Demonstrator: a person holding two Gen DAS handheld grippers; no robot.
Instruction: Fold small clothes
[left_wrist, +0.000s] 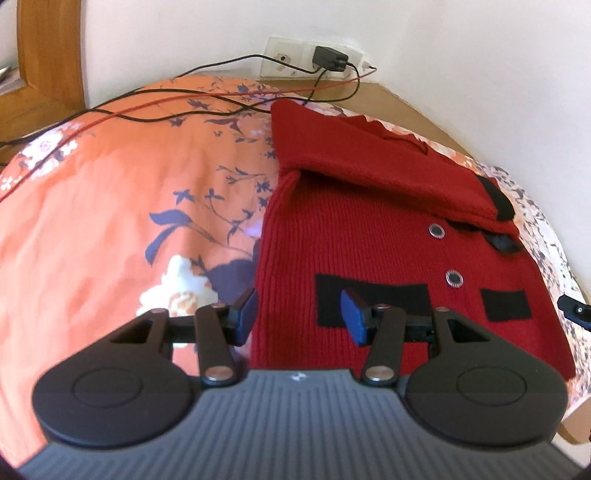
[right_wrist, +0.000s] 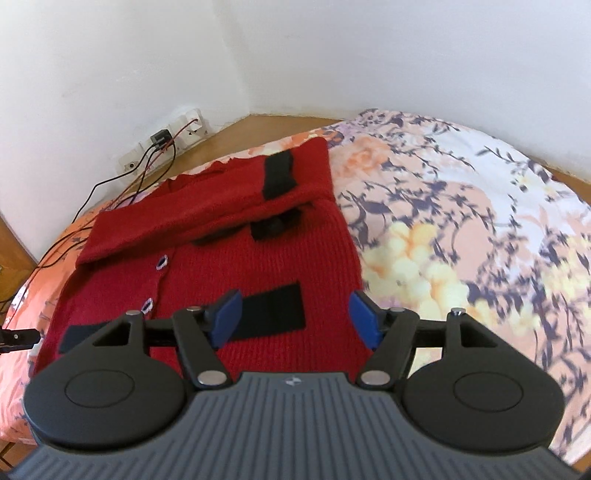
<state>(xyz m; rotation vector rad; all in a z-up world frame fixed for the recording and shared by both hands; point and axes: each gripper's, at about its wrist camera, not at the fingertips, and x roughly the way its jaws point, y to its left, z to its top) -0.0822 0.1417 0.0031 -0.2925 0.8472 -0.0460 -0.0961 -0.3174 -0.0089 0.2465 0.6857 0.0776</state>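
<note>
The left gripper (left_wrist: 299, 314) is held low and level, pointing forward, its two blue-padded fingers (left_wrist: 245, 314) spread wide apart with nothing between them. The right gripper (right_wrist: 295, 319) is held the same way, jaws parted wide and empty, its blue pads (right_wrist: 364, 319) facing each other across the gap. Each gripper's black tip pokes into the edge of the other's view, so they sit side by side.

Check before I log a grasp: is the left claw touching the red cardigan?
Cannot tell. In the left wrist view the open left claw straddles the left edge of the red cardigan, but that view cannot show whether its pads rest on the knit or hover above it.
</note>
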